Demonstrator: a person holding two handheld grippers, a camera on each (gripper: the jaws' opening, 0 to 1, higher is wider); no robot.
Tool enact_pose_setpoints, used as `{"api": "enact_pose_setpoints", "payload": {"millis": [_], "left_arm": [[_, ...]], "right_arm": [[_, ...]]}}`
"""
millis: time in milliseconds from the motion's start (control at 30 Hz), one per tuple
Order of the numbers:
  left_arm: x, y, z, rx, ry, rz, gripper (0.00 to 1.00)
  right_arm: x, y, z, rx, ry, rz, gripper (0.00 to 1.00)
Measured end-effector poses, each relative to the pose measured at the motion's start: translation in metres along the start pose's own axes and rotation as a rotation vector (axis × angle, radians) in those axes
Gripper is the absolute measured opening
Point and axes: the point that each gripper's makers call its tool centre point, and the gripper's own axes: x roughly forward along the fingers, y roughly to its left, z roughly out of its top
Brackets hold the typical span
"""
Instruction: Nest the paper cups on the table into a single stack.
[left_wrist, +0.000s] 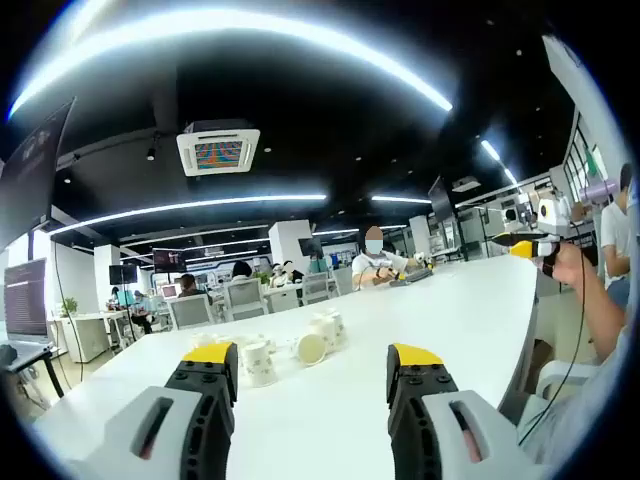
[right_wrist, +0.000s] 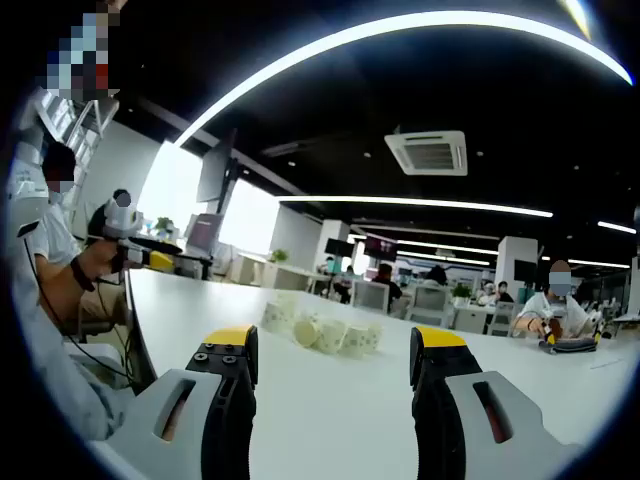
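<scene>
Beyond both open claws (left_wrist: 313, 372), loose paper cups (left_wrist: 290, 350) crowd the table (left_wrist: 450, 320).

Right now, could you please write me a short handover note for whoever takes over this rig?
Left gripper: open, holding nothing, low over the white table, short of the cups.
Right gripper: open, holding nothing, also short of the cups.
Cups: a loose cluster of white paper cups out on the table ahead of both grippers, some upright, at least one on its side with its mouth toward the camera. The exact count is hard to tell.
Done: no single stack is built yet.
Left: pick up the cups one at a time and nest them all into one stack.
</scene>
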Motion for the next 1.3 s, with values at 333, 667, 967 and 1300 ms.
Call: {"api": "enact_pose_setpoints", "payload": {"millis": [333, 667, 967, 1300], "left_arm": [[0.004, 0.0, -0.004, -0.002, 0.005, 0.007, 0.65], [0.01, 0.002, -0.009, -0.018, 0.021, 0.024, 0.66], [0.024, -0.002, -0.013, -0.012, 0.035, 0.016, 0.66], [0.032, 0.0, -0.029, -0.012, 0.082, 0.025, 0.66]], "right_arm": [[-0.001, -0.002, -0.001, 0.006, 0.002, -0.005, 0.64], [0.002, 0.005, -0.008, 0.016, 0.012, 0.033, 0.64], [0.005, 0.006, -0.018, 0.012, 0.036, 0.061, 0.67], [0.003, -0.002, -0.024, 0.023, 0.049, 0.04, 0.64]]}}
